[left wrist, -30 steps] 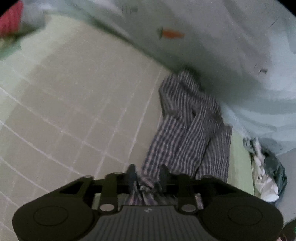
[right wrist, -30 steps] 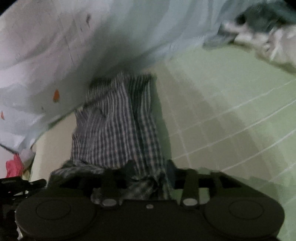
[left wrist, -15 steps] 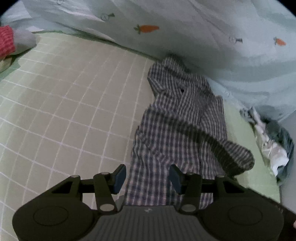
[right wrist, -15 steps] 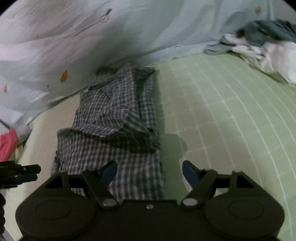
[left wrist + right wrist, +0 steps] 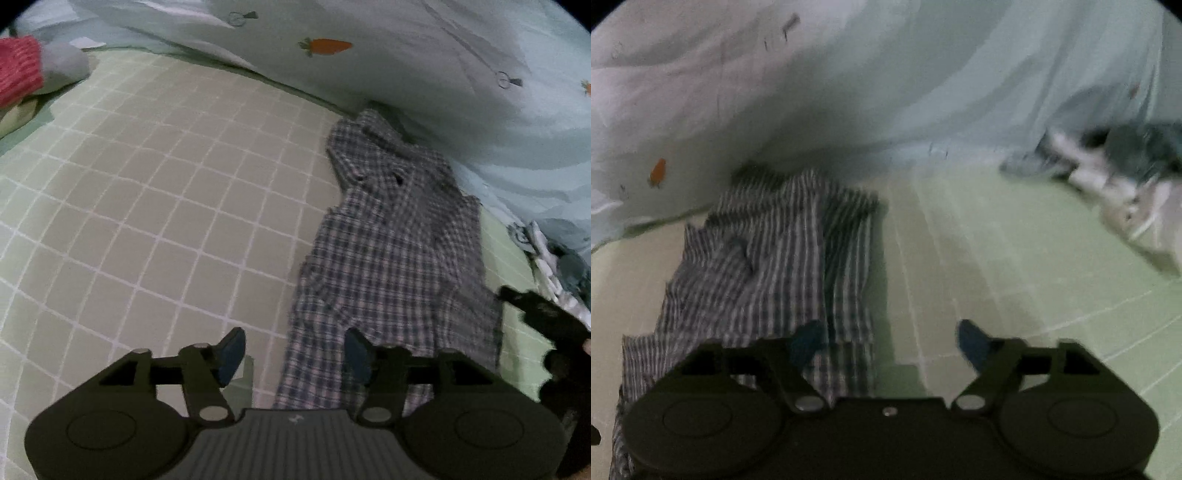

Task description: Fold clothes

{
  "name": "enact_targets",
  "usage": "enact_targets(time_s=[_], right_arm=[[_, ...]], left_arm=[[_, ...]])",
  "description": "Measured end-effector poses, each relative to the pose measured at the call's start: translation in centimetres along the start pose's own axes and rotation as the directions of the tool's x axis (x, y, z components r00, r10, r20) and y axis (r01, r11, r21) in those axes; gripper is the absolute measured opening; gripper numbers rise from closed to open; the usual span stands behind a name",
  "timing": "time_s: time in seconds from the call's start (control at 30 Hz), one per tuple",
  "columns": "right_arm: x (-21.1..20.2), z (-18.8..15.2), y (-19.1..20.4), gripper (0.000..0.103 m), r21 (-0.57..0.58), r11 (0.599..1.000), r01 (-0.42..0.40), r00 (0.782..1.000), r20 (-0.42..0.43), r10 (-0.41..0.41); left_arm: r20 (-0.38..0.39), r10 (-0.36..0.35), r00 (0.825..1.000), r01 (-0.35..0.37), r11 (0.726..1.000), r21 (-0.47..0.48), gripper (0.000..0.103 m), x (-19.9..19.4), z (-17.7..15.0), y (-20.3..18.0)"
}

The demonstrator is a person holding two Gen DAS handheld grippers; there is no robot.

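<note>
A dark checked shirt (image 5: 391, 258) lies folded into a long strip on the green grid-patterned bed sheet (image 5: 166, 206); the right wrist view shows the checked shirt (image 5: 768, 273) to the left. My left gripper (image 5: 293, 350) is open over the shirt's near left edge, nothing between its blue-padded fingers. My right gripper (image 5: 890, 341) is open over the shirt's near right edge, one pad above cloth, one above the sheet (image 5: 1015, 266). In the left wrist view the right gripper's black body (image 5: 543, 325) shows at the right edge.
A pale blue quilt with carrot prints (image 5: 406, 66) is bunched along the far side, touching the shirt's far end. A pile of grey and white clothes (image 5: 1123, 181) lies at the right. A red knitted item (image 5: 16, 74) lies at the far left.
Both grippers let go of the shirt's near end and opened, then drew back. The shirt now lies flat on the sheet. The right gripper view has shifted and is blurred.
</note>
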State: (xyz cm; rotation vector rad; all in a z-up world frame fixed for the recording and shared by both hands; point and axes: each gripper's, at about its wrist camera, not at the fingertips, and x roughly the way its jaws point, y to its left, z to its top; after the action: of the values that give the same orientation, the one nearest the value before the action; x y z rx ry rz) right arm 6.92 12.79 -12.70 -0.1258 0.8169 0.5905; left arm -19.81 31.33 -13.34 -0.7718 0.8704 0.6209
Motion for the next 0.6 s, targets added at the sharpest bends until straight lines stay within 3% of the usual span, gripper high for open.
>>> enact_targets(time_s=[0.03,0.3,0.37,0.47,0.5,0.57,0.6], right_arm=[[-0.6,-0.4,0.6,0.101,-0.004,1.000,-0.022,1.000,0.004,0.022],[-5.6,-3.8,5.6,0.099,-0.036,0.979,-0.199,0.979,0.037,0.200],[-6.8,-4.6,6.8,0.089,-0.046,0.969,-0.241,0.969,0.044,0.243],[-6.8,-5.5,8.9,0.085,-0.078,0.953,-0.292,0.956,0.013,0.294],[-6.8,-5.8,9.6,0.078,-0.089,0.947,-0.309,0.951,0.002,0.310],[-6.8,-6.4,10.9,0.053,-0.109,0.933,-0.342,0.939,-0.020,0.342],[-6.8,-6.7,11.6,0.047,-0.119,0.926,-0.358,0.934,-0.031,0.357]], left_arm=[[0.000,0.008,1.000,-0.008,1.000,-0.007,0.065,0.1,0.0,0.2],[-0.027,0.031,0.999,-0.031,0.999,0.012,0.078,0.0,-1.2,0.1],[-0.041,0.036,0.999,-0.036,0.999,0.018,0.080,-0.1,-1.7,0.2],[-0.056,0.052,0.997,-0.050,0.998,0.025,0.081,-0.3,-2.5,0.4],[-0.059,0.059,0.997,-0.057,0.998,0.027,0.081,-0.3,-2.8,0.4],[-0.061,0.068,0.996,-0.066,0.997,0.027,0.081,-0.6,-3.1,0.7],[-0.062,0.071,0.996,-0.069,0.997,0.028,0.081,-0.7,-3.3,0.9]])
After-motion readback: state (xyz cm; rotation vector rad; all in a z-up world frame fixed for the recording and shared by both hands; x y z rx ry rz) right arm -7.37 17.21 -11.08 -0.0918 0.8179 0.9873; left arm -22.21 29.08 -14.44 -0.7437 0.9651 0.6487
